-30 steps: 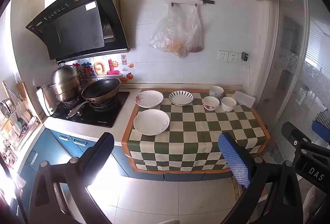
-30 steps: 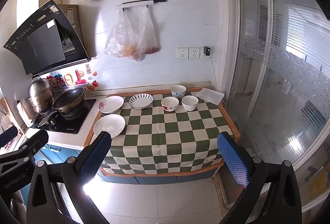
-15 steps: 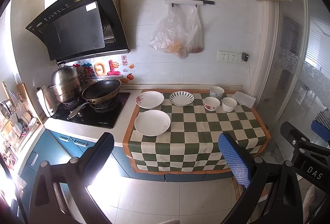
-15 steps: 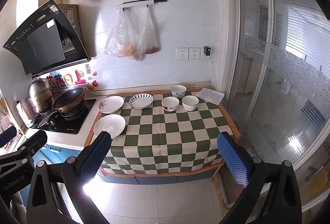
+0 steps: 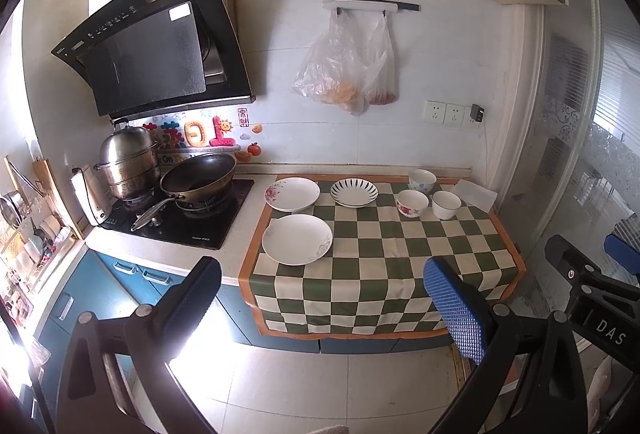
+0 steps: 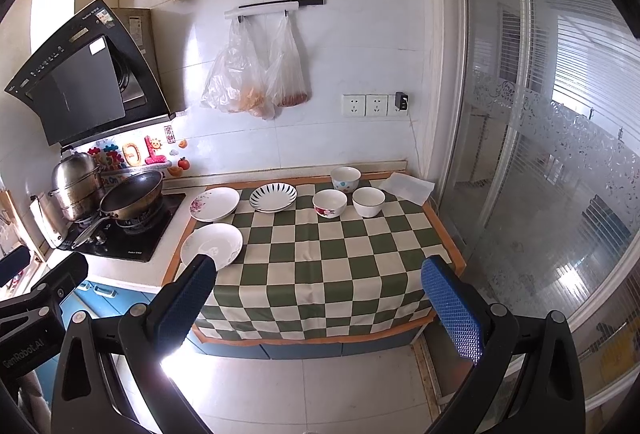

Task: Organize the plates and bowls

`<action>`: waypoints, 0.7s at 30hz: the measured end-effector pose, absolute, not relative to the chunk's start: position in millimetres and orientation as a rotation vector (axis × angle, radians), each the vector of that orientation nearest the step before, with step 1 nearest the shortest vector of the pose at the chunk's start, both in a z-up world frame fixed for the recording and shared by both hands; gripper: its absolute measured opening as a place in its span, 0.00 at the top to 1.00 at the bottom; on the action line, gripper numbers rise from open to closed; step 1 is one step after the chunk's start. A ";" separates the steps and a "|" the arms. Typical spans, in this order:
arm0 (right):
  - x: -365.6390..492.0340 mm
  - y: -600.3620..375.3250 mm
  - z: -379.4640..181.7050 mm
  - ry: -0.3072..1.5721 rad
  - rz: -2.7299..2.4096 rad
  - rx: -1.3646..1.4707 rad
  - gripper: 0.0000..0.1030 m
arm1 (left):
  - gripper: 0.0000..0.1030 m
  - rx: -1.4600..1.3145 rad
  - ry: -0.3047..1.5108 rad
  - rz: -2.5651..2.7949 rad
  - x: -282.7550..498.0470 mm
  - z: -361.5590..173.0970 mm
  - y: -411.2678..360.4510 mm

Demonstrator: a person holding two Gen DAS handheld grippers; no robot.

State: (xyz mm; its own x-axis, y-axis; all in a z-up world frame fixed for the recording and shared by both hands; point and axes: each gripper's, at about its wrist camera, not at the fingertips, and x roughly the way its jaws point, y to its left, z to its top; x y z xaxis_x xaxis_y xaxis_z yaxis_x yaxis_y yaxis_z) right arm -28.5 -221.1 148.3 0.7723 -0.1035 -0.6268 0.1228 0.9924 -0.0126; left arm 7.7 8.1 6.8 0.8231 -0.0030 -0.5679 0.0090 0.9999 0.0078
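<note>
Opening approach, nothing yet grasped: we hold the left gripper [image 5: 322,294] and right gripper [image 6: 320,292] spread wide and empty, well short of the checked cloth [image 5: 392,254]. Three plates [image 5: 297,239] lie left, three bowls [image 5: 412,203] right. Next, we judge, comes reaching in to stack.

Front half of the checkered cloth [image 6: 344,266] is left bare; access at the back is blocked by three plates [image 6: 211,246] and three bowls [image 6: 329,203].
</note>
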 end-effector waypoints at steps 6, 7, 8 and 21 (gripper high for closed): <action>-30.1 -219.0 146.8 0.677 -0.124 0.030 0.00 | 0.00 0.012 0.601 -0.003 6.1 4.4 6.5; -30.0 -219.5 147.0 0.677 -0.124 0.030 0.00 | 0.00 0.013 0.602 -0.002 6.8 4.0 5.9; -29.3 -220.8 147.9 0.679 -0.124 0.030 0.00 | 0.00 0.011 0.601 -0.003 6.0 4.4 7.0; -20.1 -208.4 135.8 0.686 -0.133 0.025 0.00 | 0.00 0.011 0.607 -0.013 13.2 2.6 13.8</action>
